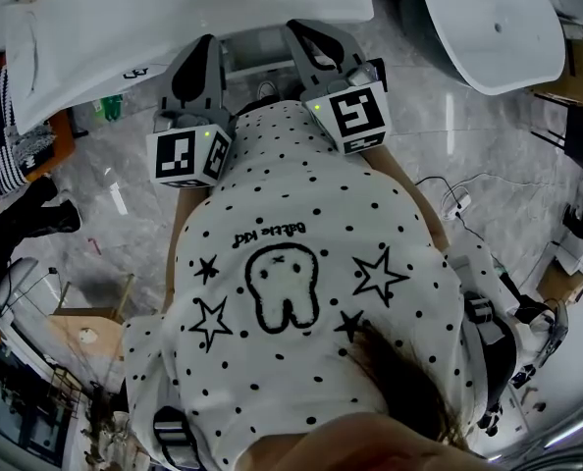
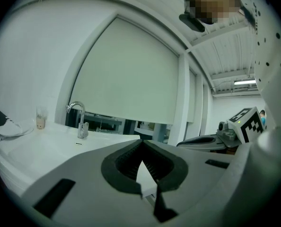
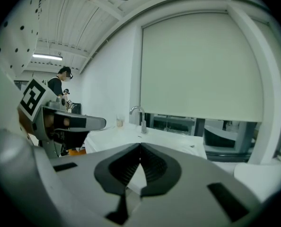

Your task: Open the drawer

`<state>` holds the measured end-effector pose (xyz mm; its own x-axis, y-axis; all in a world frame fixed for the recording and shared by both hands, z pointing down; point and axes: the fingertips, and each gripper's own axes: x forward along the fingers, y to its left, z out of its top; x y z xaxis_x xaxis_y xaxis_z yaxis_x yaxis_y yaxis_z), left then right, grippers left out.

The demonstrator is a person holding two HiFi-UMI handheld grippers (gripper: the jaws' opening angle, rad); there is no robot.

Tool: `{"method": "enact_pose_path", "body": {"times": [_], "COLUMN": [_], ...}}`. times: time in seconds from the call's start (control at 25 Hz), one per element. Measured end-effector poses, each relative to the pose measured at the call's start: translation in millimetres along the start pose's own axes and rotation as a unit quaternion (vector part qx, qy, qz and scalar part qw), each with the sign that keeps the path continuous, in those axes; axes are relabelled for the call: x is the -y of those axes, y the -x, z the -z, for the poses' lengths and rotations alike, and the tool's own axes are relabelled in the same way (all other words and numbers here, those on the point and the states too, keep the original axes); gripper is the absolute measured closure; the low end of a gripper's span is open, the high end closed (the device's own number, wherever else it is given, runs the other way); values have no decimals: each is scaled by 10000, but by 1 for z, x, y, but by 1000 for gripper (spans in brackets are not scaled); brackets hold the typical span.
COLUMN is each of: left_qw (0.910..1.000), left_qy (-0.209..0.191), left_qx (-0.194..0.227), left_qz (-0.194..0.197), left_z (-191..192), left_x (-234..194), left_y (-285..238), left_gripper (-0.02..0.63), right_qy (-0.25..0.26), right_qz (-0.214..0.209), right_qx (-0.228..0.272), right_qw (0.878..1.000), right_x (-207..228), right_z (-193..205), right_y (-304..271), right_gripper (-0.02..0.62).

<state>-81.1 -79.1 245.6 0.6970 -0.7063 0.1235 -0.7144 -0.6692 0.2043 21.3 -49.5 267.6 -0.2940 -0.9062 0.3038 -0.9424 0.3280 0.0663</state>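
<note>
The person stands close against a white surface (image 1: 174, 13) with a sink set in it, and both grippers are held level in front of a white polka-dot shirt (image 1: 301, 283). The left gripper (image 1: 209, 45) and the right gripper (image 1: 297, 29) sit side by side, tips at the surface's near edge, each with its marker cube (image 1: 187, 155) towards the body. Between the two tips, just under that edge, shows a pale panel with a darker recess; it looks like the drawer (image 1: 260, 47), but I cannot tell how far out it stands. Neither gripper is on it. In the left gripper view the jaws are closed tip to tip with nothing between the ribbed pads; the right gripper view shows the same, jaws together and empty. Beyond the jaws, both gripper views show a chrome faucet (image 2: 78, 116) standing on the surface in front of a drawn pale roller blind (image 2: 131, 74), and a small cup (image 2: 40, 120) stands left of the faucet. A round white basin (image 1: 488, 23) stands apart at the upper right of the head view on the grey marbled floor (image 1: 125, 234). Another person (image 3: 60, 82) stands far off at the left of the right gripper view.
</note>
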Motion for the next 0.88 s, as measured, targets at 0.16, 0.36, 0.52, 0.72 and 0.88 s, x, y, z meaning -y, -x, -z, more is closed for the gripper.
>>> {"method": "enact_pose_path", "body": {"times": [0.16, 0.36, 0.52, 0.72, 0.88], "left_qw": [10000, 10000, 10000, 10000, 9999], "left_qy": [13, 60, 51, 64, 97], "left_qx": [-12, -31, -52, -55, -57], "left_qz": [-10, -38, -39, -51, -59], "left_z": [-1, 0, 0, 1, 1], "left_x": [-2, -5, -6, -6, -8], "left_y": [-3, -6, -6, -7, -8], "left_gripper": [601, 601, 601, 601, 601], "right_qy": [-7, -24, -35, -21, -7], "right_qz": [35, 81, 84, 61, 62], "right_qx": [4, -6, -11, -36, -60], "right_qw": [10000, 10000, 10000, 10000, 10000], "right_x": [4, 7, 6, 6, 7], "right_z": [-2, -2, -1, 0, 0], "right_y": [-1, -3, -4, -5, -6], "right_gripper": [581, 581, 581, 581, 581]}}
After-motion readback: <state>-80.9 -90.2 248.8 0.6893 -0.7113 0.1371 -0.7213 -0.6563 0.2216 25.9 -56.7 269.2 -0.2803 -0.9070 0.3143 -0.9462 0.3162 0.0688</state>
